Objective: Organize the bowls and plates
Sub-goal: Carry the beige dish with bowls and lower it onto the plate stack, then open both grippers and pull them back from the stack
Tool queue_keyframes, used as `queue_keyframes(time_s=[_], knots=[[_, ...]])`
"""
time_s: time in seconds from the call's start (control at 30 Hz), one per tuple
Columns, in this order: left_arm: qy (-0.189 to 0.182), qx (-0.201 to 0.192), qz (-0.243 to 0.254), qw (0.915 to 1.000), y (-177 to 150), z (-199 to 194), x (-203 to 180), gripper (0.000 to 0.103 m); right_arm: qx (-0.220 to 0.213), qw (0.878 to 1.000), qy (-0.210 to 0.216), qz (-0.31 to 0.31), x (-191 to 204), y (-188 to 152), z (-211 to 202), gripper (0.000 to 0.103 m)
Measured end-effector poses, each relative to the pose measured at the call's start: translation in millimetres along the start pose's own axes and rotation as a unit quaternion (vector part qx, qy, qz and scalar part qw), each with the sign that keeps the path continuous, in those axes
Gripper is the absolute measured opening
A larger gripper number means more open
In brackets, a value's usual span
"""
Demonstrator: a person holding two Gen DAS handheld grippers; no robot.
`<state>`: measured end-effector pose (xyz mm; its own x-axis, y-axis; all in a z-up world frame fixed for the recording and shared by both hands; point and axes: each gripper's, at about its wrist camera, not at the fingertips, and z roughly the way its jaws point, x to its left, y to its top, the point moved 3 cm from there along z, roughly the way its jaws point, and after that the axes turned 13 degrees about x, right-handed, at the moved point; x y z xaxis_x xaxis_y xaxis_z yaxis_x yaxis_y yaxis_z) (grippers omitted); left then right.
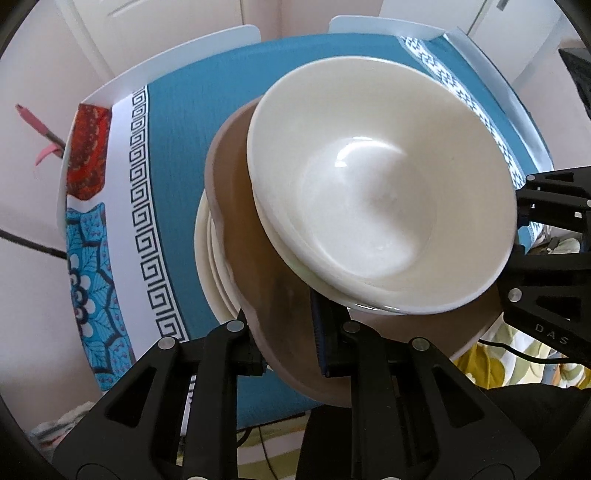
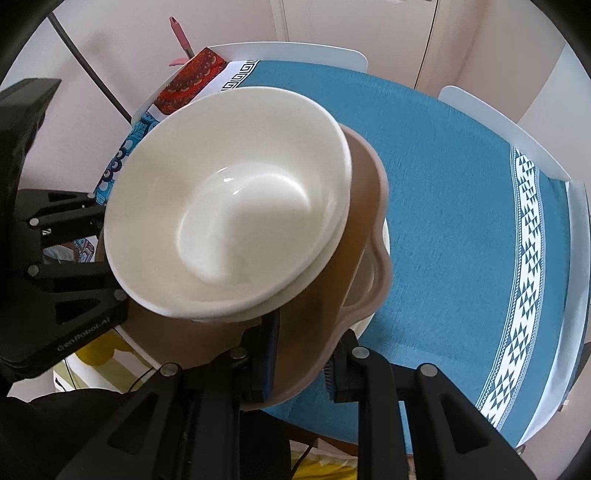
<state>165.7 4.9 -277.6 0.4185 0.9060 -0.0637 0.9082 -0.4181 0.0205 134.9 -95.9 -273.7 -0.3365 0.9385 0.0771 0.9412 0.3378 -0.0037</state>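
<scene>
A brown wavy-edged plate (image 1: 236, 206) carries two nested cream bowls (image 1: 380, 192), all tilted above the blue tablecloth (image 1: 177, 155). My left gripper (image 1: 291, 350) is shut on the plate's near rim. My right gripper (image 2: 299, 362) is shut on the opposite rim of the same plate (image 2: 365, 206), with the bowls (image 2: 236, 218) on it. Each gripper shows in the other's view, the right one at the right edge (image 1: 546, 258) and the left one at the left edge (image 2: 66, 258). A stack of cream plates (image 1: 210, 258) lies under the brown plate, mostly hidden.
The table has a white edge (image 1: 110, 88) and patterned cloth borders (image 2: 528, 236). A red patterned cloth (image 1: 88, 151) lies at the far corner. White chair backs (image 2: 498, 122) stand beyond the table. A pink-tipped stick (image 2: 181, 33) stands near the wall.
</scene>
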Motion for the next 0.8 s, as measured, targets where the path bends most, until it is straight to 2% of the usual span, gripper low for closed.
queue_keyframes(time_s=[0.27,0.33,0.4,0.5,0.63,0.7,0.8], knots=[[-0.031,0.048,0.000,0.9984,6,-1,0,0.028,0.028,0.999,0.022,0.009,-3,5,-1,0.022],[-0.050,0.059,0.012,0.9969,8,-2,-3,0.040,0.038,0.999,0.028,0.013,-3,7,-2,0.024],[-0.064,0.064,0.020,0.9957,9,-4,-7,0.061,0.049,0.998,0.026,0.007,0,8,-4,0.030],[-0.060,0.062,0.032,0.9957,10,-10,-10,0.070,0.059,0.998,0.018,-0.004,5,9,-5,0.033],[-0.056,0.064,0.033,0.9958,8,-15,-9,0.077,0.066,0.998,0.012,-0.002,2,8,-10,0.043],[-0.058,0.062,0.034,0.9958,8,-19,-8,0.079,0.067,0.998,0.016,0.001,-2,7,-13,0.051],[-0.054,0.060,0.035,0.9961,5,-25,-10,0.080,0.067,0.997,0.026,0.008,-6,4,-16,0.056]])
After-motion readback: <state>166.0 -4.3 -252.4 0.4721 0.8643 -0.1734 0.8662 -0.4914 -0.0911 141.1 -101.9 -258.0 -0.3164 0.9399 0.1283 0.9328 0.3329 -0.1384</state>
